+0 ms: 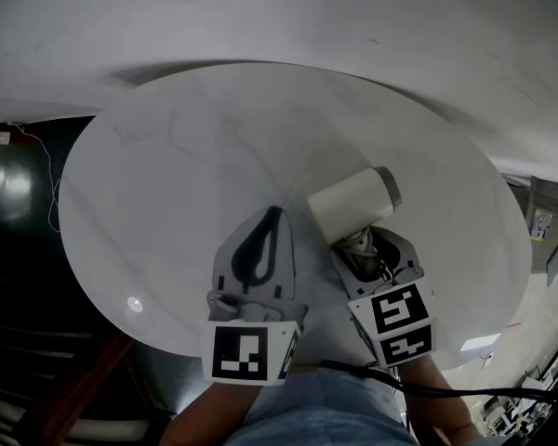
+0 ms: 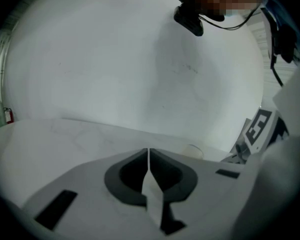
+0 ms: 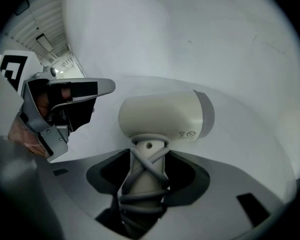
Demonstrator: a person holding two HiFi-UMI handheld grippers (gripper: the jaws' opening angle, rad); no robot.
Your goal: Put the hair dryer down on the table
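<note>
left gripper (image 1: 272,214) and right gripper (image 1: 365,245) reach forward side by side, close together but apart, marker cubes toward the person. the left one points only slightly down, with its jaws closed tip to tip and nothing between them. the left hand (image 3: 26,134) shows behind its body. the right one tilts steeply down, jaws standing apart around the dryer handle (image 3: 142,176), with dark gaps on both sides.

Hair dryer (image 1: 349,204) cream, grey rear band; table (image 1: 167,175) white marble-veined.
</note>
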